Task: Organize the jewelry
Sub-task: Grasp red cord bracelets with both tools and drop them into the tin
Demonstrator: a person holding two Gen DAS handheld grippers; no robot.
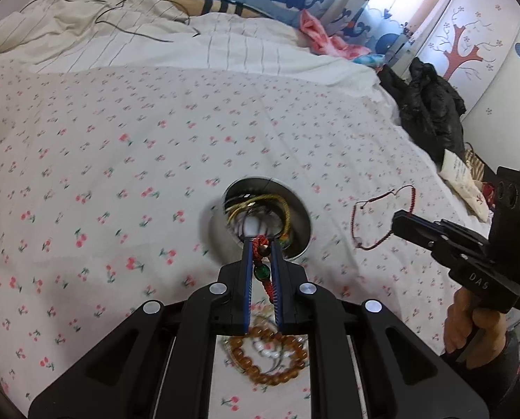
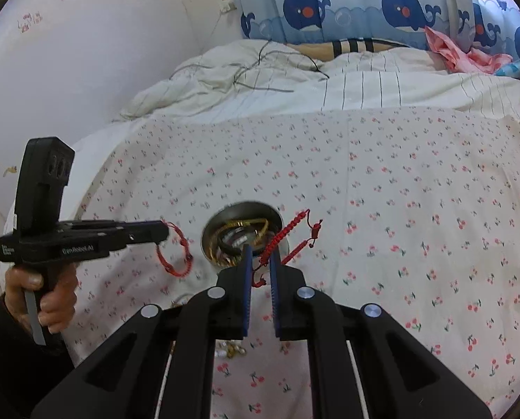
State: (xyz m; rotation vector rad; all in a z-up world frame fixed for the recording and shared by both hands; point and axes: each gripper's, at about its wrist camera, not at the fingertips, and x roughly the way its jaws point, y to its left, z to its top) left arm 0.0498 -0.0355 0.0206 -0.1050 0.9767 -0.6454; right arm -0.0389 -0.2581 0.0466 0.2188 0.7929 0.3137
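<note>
A round metal tin sits on the cherry-print bedsheet and holds gold chains and other jewelry. My left gripper is shut on a red cord bracelet with a green bead, just at the tin's near rim; the bracelet hangs from it in the right wrist view. My right gripper is shut on a red braided cord bracelet right of the tin; it shows as a thin dark red loop in the left wrist view. An amber bead bracelet lies under the left gripper.
The bedsheet stretches far and left. A rumpled cream quilt with a black cable lies at the head of the bed. Black clothing and a white pouch lie at the bed's right edge. Small pearl and gold pieces lie under the right gripper.
</note>
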